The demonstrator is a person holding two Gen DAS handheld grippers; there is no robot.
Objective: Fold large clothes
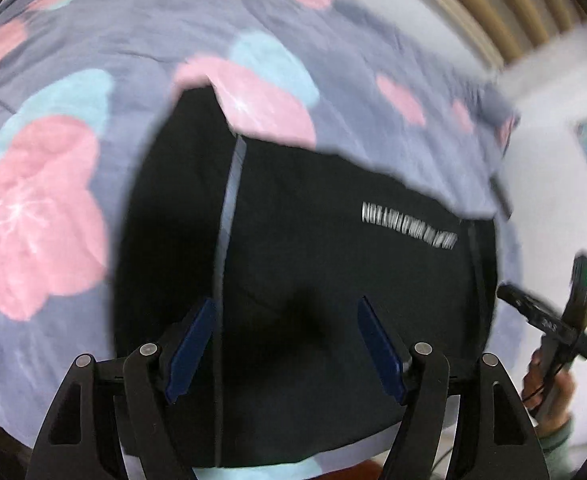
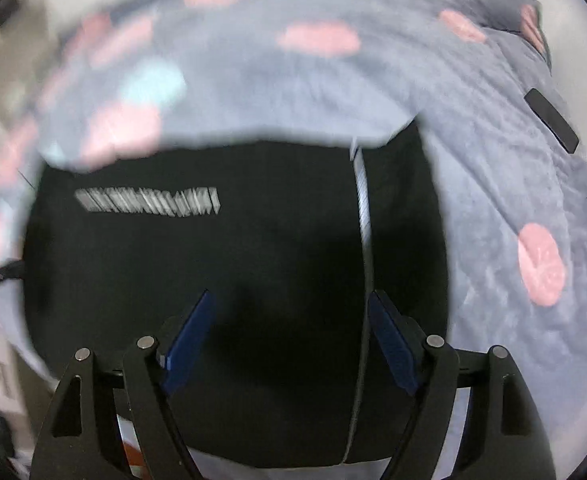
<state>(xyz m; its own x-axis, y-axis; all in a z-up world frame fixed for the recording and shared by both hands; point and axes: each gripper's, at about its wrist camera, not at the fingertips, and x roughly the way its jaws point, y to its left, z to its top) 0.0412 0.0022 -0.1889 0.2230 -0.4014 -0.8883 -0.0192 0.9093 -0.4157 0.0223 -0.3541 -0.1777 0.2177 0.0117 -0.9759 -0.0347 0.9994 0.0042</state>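
A black garment [image 1: 313, 220] lies folded flat on a bed, with a line of white lettering [image 1: 409, 226] and a pale grey stripe [image 1: 229, 200] running down it. My left gripper [image 1: 286, 304] hangs just above the garment's near part, open, with only cloth seen between its blue pads [image 1: 191, 344]. In the right wrist view the same garment [image 2: 253, 208] fills the middle, its lettering [image 2: 145, 202] at the left and its stripe [image 2: 363, 200] at the right. My right gripper [image 2: 291, 296] is open over it, with the stripe beside its right pad [image 2: 393, 344].
A grey-blue bedspread [image 1: 93, 80] with pink and light-blue flowers lies under the garment and spreads beyond it [image 2: 293, 92]. A flat black object [image 2: 551, 120] rests on the bed at the right. A person's hand [image 1: 549, 384] holds a black device at the right edge. Wooden slats [image 1: 493, 8] stand behind.
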